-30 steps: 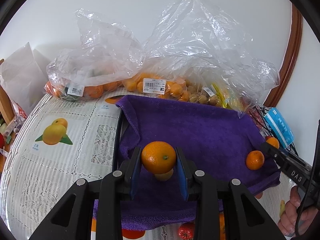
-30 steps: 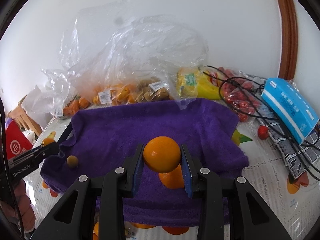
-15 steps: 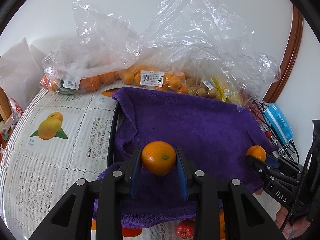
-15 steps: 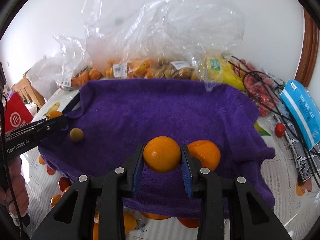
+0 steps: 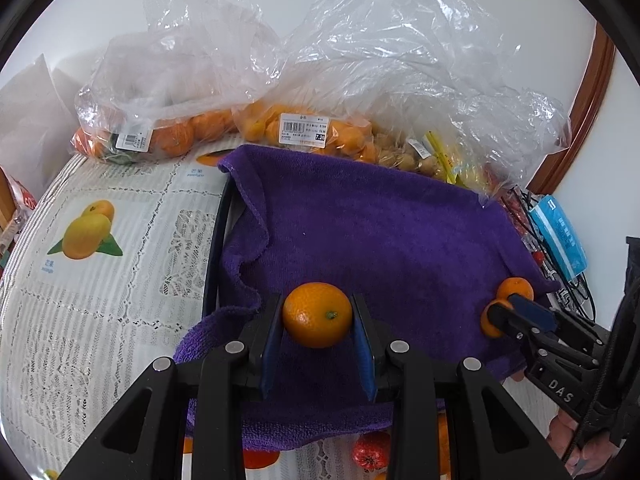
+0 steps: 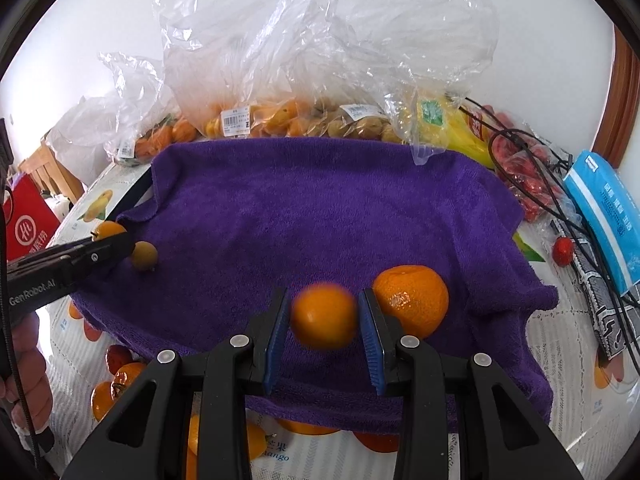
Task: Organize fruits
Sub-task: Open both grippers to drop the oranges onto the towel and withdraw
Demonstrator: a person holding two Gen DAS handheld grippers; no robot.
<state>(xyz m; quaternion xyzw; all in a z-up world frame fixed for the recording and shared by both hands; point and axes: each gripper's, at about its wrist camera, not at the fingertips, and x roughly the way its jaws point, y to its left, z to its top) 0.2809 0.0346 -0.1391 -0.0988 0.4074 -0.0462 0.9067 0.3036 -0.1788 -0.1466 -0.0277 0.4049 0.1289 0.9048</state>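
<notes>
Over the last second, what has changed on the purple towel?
The right hand-held gripper came down with its orange beside the larger orange on the towel. Both grips held: the left hand-held gripper still clamps its orange. The small yellowish fruit and the bags stayed put.

Both wrist cameras look steeply down, close, sharing the purple towel (image 5: 380, 232).

right-held orange (image 6: 324, 316) blurred, label print (image 5: 303, 130) illegible
</notes>
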